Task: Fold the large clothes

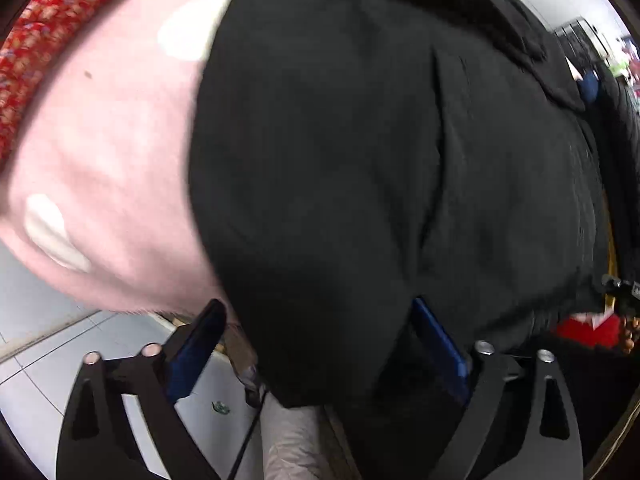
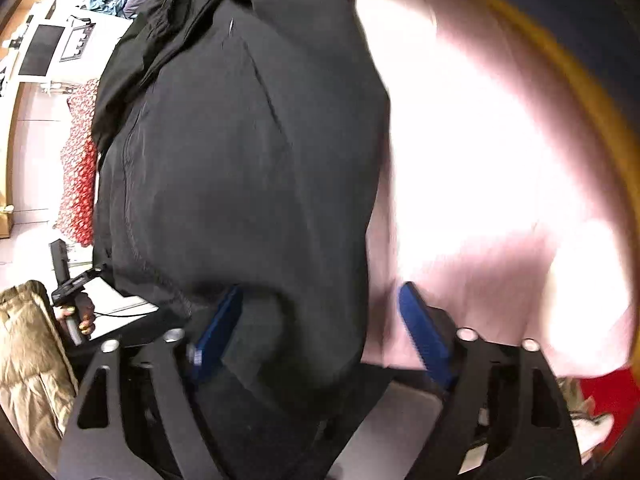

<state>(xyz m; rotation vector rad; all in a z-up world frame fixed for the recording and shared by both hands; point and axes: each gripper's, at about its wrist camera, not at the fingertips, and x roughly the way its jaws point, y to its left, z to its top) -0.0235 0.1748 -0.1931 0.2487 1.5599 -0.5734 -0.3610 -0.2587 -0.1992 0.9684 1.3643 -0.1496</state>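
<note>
Early in the fold, by the look of it: black jacket (image 1: 340, 160) spread loosely over pink sheet (image 1: 112, 152), not yet folded, hem lying between spread fingers of left gripper (image 1: 320, 344) and right gripper (image 2: 320, 324), neither clamped.

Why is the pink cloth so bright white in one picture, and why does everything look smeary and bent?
Right wrist view: strong light washes out the pink cloth to white beside the black garment. Left wrist view: the pink cloth is evenly lit, but its edges smear with motion blur. Both views: the fisheye lens bends edges and darkens the corners.
</note>
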